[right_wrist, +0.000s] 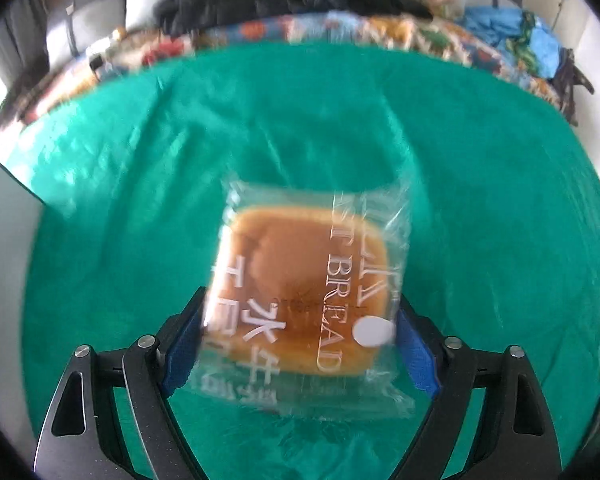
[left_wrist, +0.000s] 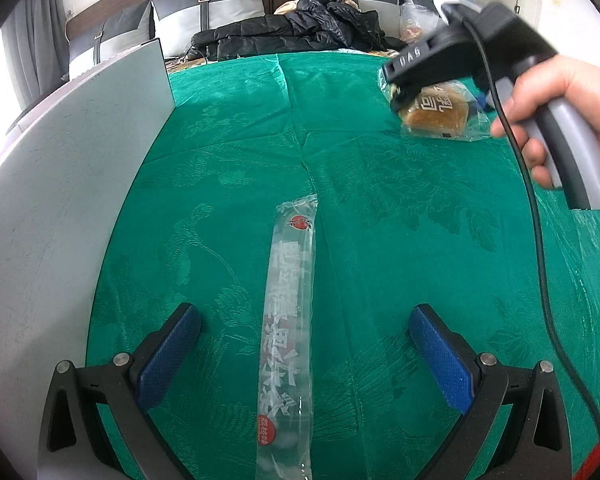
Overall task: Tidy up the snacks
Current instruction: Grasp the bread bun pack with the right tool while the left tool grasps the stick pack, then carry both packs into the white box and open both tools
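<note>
Carrying the wrapped bread [right_wrist: 300, 292] in the right claw [right_wrist: 300, 344], pads pinching its sides above the green cloth [right_wrist: 480, 200]. Hovering the left claw [left_wrist: 304, 344], spread wide, over the long snack packet [left_wrist: 288, 320] lying untouched. Sorting barely begun.

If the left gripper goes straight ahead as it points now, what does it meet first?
Most likely the long snack packet, lying between the open left gripper's fingers on the green cloth. Depth is unclear.

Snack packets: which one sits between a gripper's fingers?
The square bread packet, held up between the right gripper's pads. The long packet lies flat.
</note>
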Demonstrator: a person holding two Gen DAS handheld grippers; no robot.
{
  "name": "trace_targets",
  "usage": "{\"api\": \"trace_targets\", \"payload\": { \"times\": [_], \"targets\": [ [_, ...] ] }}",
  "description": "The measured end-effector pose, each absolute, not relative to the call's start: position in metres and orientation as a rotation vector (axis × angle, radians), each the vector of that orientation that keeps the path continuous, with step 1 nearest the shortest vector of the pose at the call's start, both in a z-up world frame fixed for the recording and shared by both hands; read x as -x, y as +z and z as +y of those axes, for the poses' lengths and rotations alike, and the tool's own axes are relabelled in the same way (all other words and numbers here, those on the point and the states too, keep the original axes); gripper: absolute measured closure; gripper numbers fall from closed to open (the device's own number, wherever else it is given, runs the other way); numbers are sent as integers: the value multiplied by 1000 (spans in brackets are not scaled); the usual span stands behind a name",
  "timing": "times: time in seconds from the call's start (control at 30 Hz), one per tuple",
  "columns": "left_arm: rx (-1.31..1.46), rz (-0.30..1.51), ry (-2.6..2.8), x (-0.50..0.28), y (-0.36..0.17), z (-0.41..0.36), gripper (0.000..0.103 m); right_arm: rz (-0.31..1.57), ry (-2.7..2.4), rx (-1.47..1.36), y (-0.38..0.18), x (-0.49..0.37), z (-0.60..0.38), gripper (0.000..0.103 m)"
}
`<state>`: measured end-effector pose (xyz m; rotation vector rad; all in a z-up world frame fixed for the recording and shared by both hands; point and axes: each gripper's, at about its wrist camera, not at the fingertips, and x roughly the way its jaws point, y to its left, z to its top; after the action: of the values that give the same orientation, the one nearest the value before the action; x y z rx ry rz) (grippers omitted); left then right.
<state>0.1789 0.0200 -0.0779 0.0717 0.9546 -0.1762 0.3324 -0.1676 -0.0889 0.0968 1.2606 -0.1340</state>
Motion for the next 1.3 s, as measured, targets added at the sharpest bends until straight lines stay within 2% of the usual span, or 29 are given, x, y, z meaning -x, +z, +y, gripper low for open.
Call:
{"api": "trace_targets", "payload": {
  "times": [0.07,0.13,0.37,0.57,0.73,0.77,0.8,0.83,0.87,1.1,1.3],
  "targets": [
    [-71,955,-176,-179,-78,20,0,1260,-125,-150,-92,-329,-179,21],
    [-72,954,-176,-179,-78,20,0,1167,-153,-142,-79,-314,-187,29],
    [-73,954,-176,-179,-78,20,0,1030,-39,-172,-38,-230,-219,29],
    [-74,963,-188,-180,-78,21,0,1041,-13,-246,-40,-149,-244,29],
    [-81,1095,-279,-186,-71,27,2,1053,-44,-382,-42,-78,-262,29],
    [-52,1096,-287,-186,-68,29,5,1040,-47,-388,-39,-68,-262,29],
    [-38,1087,-281,-185,-65,31,26,1028,-48,-385,-37,-63,-261,29],
    [-44,1072,-258,-184,-62,33,65,1019,-46,-376,-35,-58,-259,29],
    [-45,1068,-232,-184,-59,35,86,1011,-41,-364,-33,-55,-256,29],
    [226,1012,-281,-158,-35,59,85,942,58,-213,2,-58,-222,29],
    [448,833,-296,-122,45,122,85,850,213,-120,56,-91,-156,29]
  ]
}}
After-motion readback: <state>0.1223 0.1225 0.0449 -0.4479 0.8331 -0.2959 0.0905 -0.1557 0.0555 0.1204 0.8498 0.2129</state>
